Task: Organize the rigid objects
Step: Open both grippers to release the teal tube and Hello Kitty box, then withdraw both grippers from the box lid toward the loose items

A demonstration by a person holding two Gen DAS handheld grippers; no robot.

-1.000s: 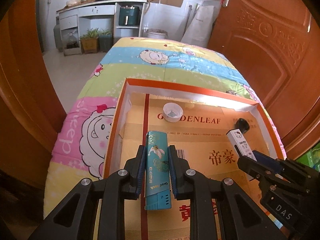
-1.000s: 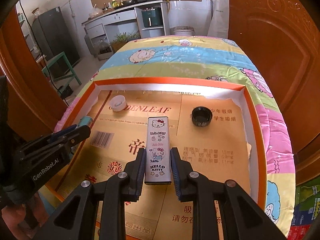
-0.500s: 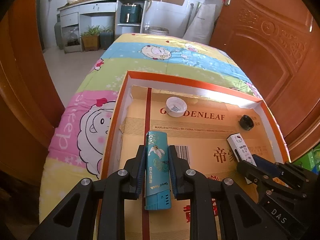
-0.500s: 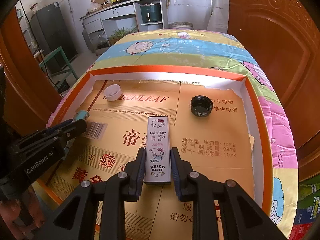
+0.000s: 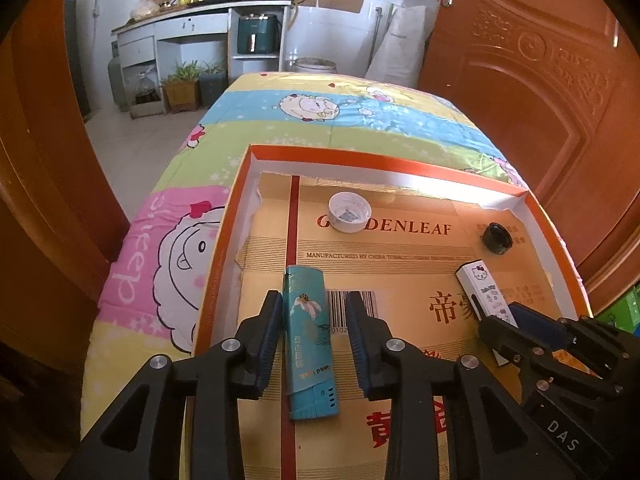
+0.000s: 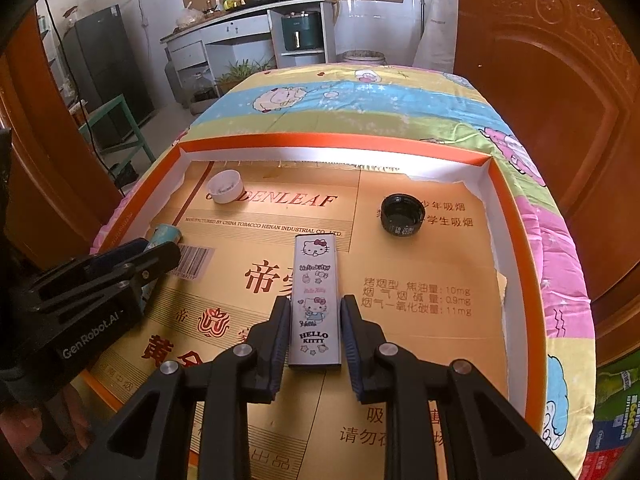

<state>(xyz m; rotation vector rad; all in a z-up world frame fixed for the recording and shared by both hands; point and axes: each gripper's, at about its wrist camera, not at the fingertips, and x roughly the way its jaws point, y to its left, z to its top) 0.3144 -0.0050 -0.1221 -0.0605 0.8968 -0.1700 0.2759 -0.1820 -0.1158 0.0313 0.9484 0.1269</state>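
Two lighters set side by side in the orange-rimmed tray [image 5: 224, 236].
Left gripper [image 5: 314, 344] jaws opening, teal lighter [image 5: 308, 336] loose at lower centre; right gripper [image 6: 315, 338] clamps Hello Kitty lighter [image 6: 316, 300], presumably next to be let go.

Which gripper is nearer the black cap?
Right. The right gripper, shut on the Hello Kitty box, sits nearer the black cap; the left gripper is across the tray.

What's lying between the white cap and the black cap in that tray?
Nothing: between white cap and black cap lies only printed cardboard lining, seen in the right wrist view.
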